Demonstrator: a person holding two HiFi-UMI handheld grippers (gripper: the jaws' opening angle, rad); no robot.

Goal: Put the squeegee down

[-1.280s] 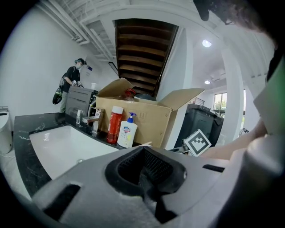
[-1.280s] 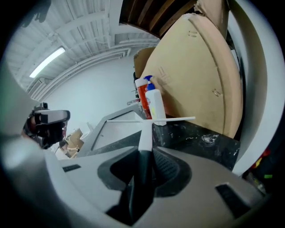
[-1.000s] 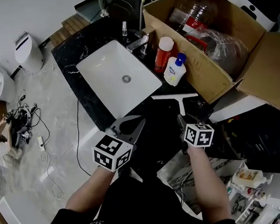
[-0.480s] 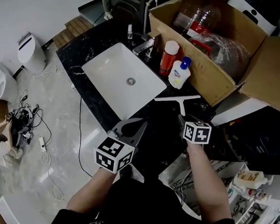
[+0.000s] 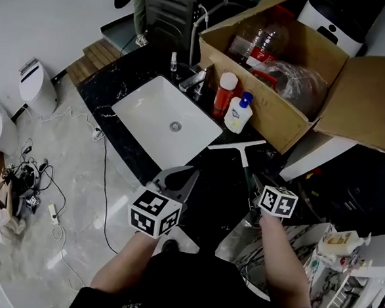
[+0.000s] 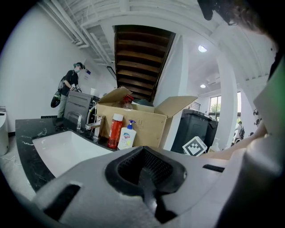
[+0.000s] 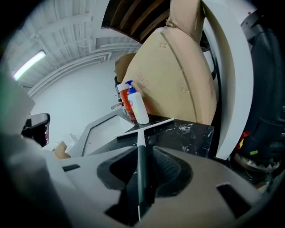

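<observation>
- Right gripper (image 7: 142, 151): jaws stand wide and are easing inward. The dark handle of the squeegee (image 5: 238, 145) runs up between them, with a gap showing beside it — the pads are not pressing.
- Left gripper (image 5: 179, 179): jaws together, nothing between them. It hovers at lower centre of the head view, left of the right gripper.
- Squeegee: lies flat on the black counter (image 5: 207, 184), just right of centre in the head view. The white blade lies crosswise near the foot of the white bottle (image 5: 237, 113). The handle points down the frame into the right jaws.
- Around it: sink (image 5: 133, 106) to the left; red bottle (image 5: 224, 93) and cardboard box (image 5: 283, 123) above and to the upper right.
- Handling, judged: light, stiff, T-shaped. The thin smooth handle would likely swivel in a loose pinch. The blade edge is presumably soft, so it is no place to grip. Best hold — mid-handle, across its narrow side.
- Task, judged: squeegee looks set down. What remains is to draw the right jaws off the handle without dragging it.
</observation>
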